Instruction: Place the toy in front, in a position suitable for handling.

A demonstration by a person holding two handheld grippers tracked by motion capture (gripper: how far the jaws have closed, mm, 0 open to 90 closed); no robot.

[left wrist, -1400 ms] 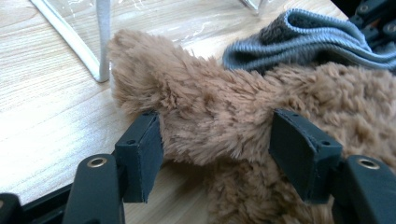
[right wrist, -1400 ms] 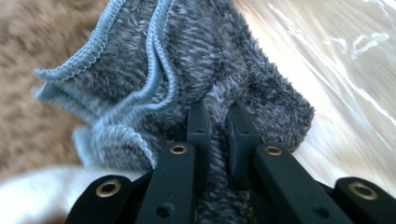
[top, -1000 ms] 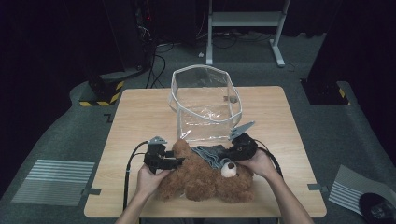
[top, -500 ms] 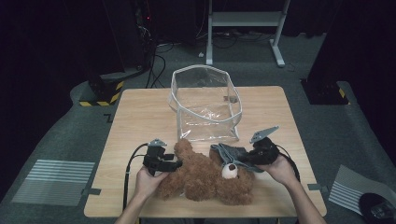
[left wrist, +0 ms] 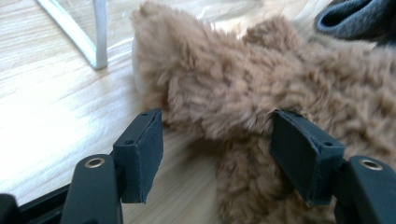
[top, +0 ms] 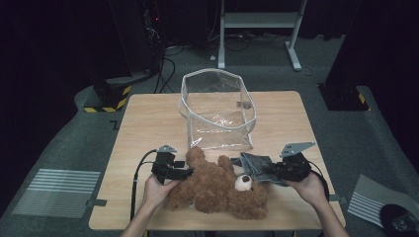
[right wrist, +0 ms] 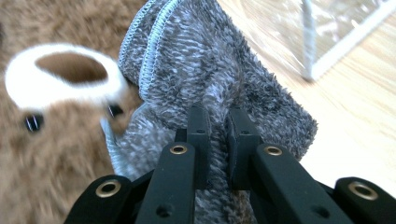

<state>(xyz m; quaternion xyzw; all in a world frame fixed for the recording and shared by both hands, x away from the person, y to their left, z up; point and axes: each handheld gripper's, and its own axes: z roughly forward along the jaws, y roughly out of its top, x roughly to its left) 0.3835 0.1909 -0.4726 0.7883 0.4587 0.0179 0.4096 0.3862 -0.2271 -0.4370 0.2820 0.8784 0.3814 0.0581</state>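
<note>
The work looks about half done: the right gripper point(right wrist: 215, 122) has its fingers clamped on a fold of the grey garment point(right wrist: 219, 70), which is drawn out beside the head of the teddy bear point(top: 217, 185), though one edge, judging by the pictures, still lies at the bear's neck. The left gripper point(left wrist: 217, 144) has its fingers apart around a furry leg of the bear, one finger point(left wrist: 303, 154) touching the fur and the other point(left wrist: 140, 149) clear of it. The bear lies on the surface point(top: 148, 123) in front of the clear plastic bag point(top: 217, 111), so what remains, I judge, is to free the garment fully.
</note>
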